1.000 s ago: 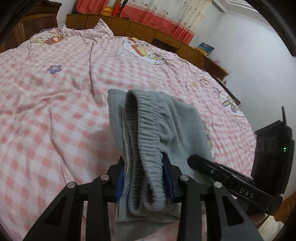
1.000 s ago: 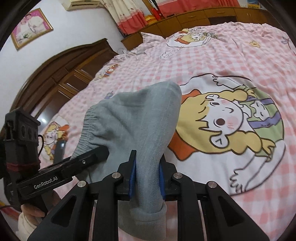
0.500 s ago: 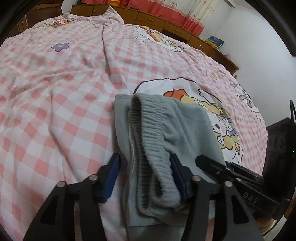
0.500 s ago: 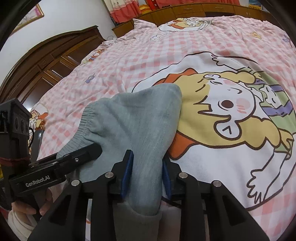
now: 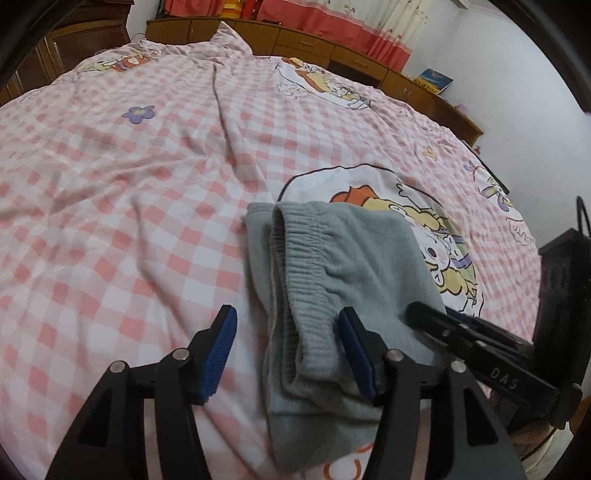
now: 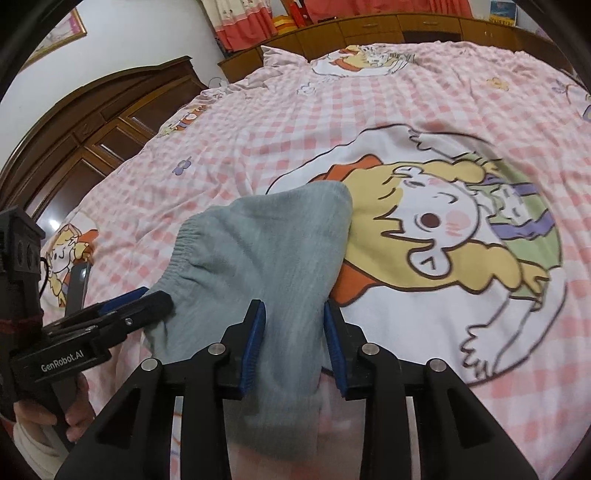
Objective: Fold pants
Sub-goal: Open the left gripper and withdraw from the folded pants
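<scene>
- Pants (image 5: 343,280): grey, folded into a compact bundle, lying on the bedspread (image 5: 129,192) near its front edge; ribbed elastic waistband (image 5: 295,266) runs along the bundle's left side in the left wrist view.
- Left gripper (image 5: 286,350): jaws spread wide. The right blue pad touches the waistband edge; the left pad stands well apart from the cloth, over bare bedspread. Nothing is clamped.
- Right gripper (image 6: 293,339): jaws parted, straddling the near right corner of the pants (image 6: 266,266). Cloth fills the gap; both pads lie at or just beside the fabric, with no visible pinch or bunching.
- Each gripper appears in the other's view: the right unit at the lower right of the left wrist view, its tip against the bundle's right edge; the left unit (image 6: 122,314) at the lower left of the right wrist view, its tip at the waistband side.
- Bedspread: pink-and-white check, wrinkled, with a purple flower print (image 5: 138,112). The bundle partly covers a large cartoon girl print (image 6: 454,225), which extends to its right.
- Surroundings: wooden cabinets (image 5: 314,44) along the far side, red and cream curtains (image 5: 332,18) above them, a dark wooden wardrobe (image 6: 85,136) on the left, a framed picture (image 6: 59,40) on the white wall.
- Obstructions: none lying on or against the pants apart from the two grippers.
</scene>
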Available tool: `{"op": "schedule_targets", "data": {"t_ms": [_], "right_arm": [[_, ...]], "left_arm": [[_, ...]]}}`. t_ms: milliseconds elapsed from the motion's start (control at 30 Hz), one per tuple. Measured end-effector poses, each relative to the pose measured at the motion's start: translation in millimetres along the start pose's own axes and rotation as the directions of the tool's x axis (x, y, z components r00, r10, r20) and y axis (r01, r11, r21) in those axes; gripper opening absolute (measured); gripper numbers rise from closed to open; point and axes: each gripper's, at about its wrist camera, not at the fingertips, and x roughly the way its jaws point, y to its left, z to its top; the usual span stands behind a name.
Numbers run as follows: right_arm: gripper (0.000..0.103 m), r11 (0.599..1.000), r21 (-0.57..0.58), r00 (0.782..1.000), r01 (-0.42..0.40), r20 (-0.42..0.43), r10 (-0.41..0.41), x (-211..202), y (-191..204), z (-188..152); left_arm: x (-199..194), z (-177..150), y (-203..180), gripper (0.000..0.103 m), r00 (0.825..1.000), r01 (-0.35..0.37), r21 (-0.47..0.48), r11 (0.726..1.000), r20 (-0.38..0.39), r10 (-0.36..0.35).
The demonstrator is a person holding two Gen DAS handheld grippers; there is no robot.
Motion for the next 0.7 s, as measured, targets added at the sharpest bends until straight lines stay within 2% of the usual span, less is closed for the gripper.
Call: {"op": "schedule_targets", "data": {"t_ms": [67, 200, 400, 567, 700], "right_arm": [[0.037, 1.000, -0.003, 1.000, 0.004, -0.004, -0.004, -8, 1, -1], [0.042, 1.000, -0.019, 1.000, 0.004, -0.010, -0.004, -23, 4, -3], [0.048, 0.998, -0.064, 1.000, 0.001, 0.010, 0.000, -46, 12, -12], [0.057, 0.996, -0.087, 0.999, 0.020, -0.024, -0.023, -52, 20, -30], [0.058, 0.994, -0.102, 0.998, 0.026, -0.062, -0.033, -48, 23, -47]], "left_arm": [[-8, -1, -1, 0.063, 1.000, -0.016, 0.013, 1.000, 0.002, 0.016], [-24, -5, -4, 0.076, 0.997, -0.075, 0.048, 0.996, 0.026, 0.074], [-41, -17, -9, 0.081, 0.996, -0.089, 0.034, 0.995, 0.023, 0.089], [-47, -36, -17, 0.086, 0.991, -0.133, 0.032, 0.991, 0.003, 0.133], [-44, -50, -20, 0.086, 0.989, -0.146, 0.030, 0.989, -0.029, 0.146]]}}
